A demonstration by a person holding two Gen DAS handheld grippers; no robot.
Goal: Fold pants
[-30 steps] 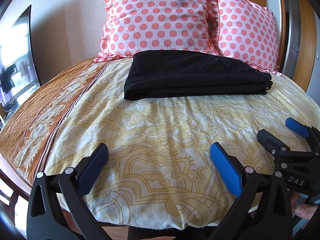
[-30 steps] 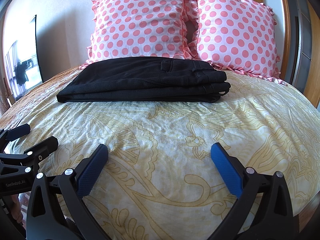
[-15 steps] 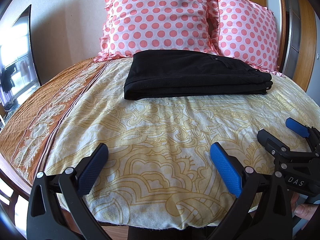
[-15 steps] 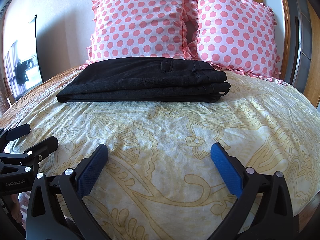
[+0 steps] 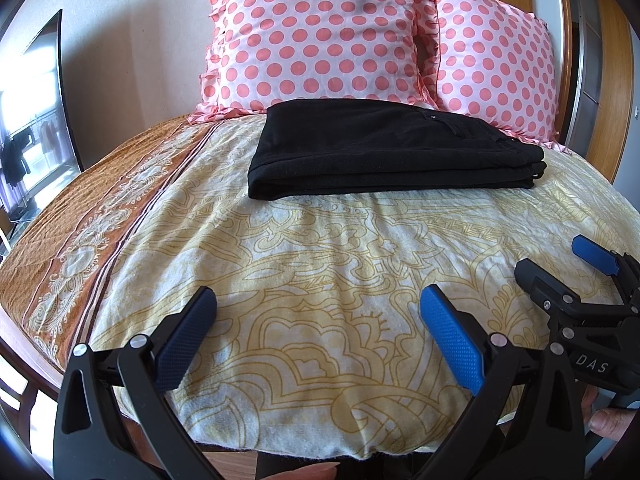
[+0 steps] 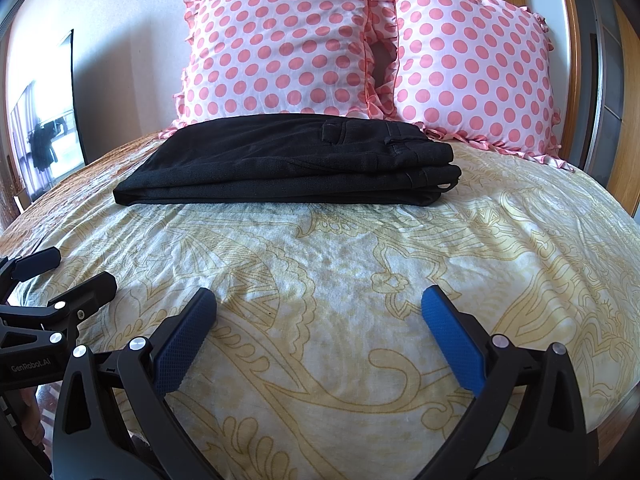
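The black pants (image 5: 394,152) lie folded into a flat, layered rectangle on the bedspread (image 5: 320,280), set crosswise toward the 12 o'clock end of the bed, directly in front of two pink polka-dot pillows (image 5: 320,36) that stand upright against the headboard. In the right wrist view the pants (image 6: 288,164) show stacked layers with the waistband and a belt loop at the 2 o'clock end of the pile, and the fold closed at the 9 o'clock end. The bedspread is cream with a yellow scroll pattern and carries an orange-brown border band along the 9 o'clock side. The left gripper (image 5: 318,334) sits low at the 6 o'clock edge of the bed, its blue-padded fingers spread wide apart with nothing between them, well apart from the pants. The right gripper (image 6: 320,334) is likewise low at 6 o'clock, fingers spread wide and holding nothing. Each gripper appears in the other's view: the right one at 4 o'clock in the left view, the left one at 8 o'clock in the right view. Part of a hand (image 5: 608,420) shows beneath the right gripper at the 4 o'clock corner.
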